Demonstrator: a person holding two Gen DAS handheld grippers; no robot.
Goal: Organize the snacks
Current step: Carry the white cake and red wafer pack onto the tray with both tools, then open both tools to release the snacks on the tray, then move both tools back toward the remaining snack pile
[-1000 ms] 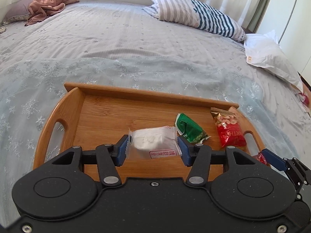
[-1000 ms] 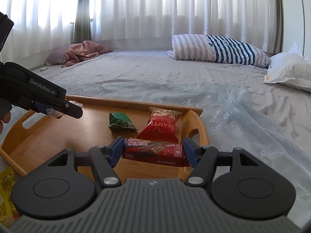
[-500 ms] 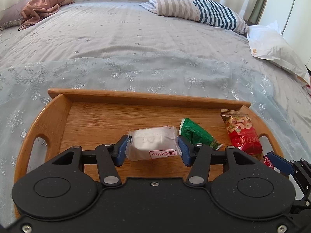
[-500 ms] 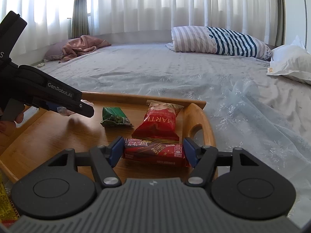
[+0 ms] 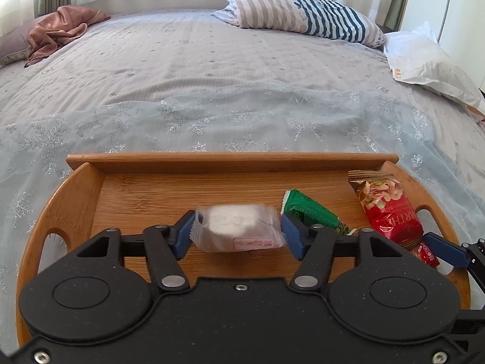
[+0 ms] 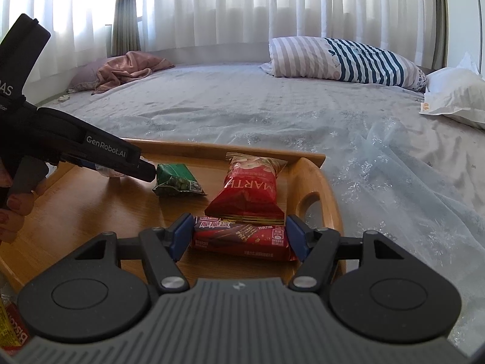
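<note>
**A:** Your left gripper (image 5: 238, 233) is opening right now. The white wrapped cake (image 5: 238, 227) sits between its blue pads (image 5: 291, 235), blurred, with slivers of daylight on both sides, so I'd say it is dropping free over the middle of the wooden tray (image 5: 230, 161).

**B:** And my right one?

**A:** Your right gripper (image 6: 239, 236) stands about half spread, clamped end to end on the red chocolate bar (image 6: 241, 237), low over the tray's near right corner, just in front of the red nut bag (image 6: 250, 189).

**B:** What could bite me?

**A:** Three things, I reckon. The cake is soft and light; if a pad drags on its wrapper as you pull away, it could skid or flip toward the green packet (image 5: 309, 212), which lies just right of it on the tray. Second, the bar looks to overlap the nut bag's near edge, so letting go there may leave it perched and crooked. Third, your two grippers are near each other over the tray; a hasty retreat could knock them together or nudge the green packet.
</note>
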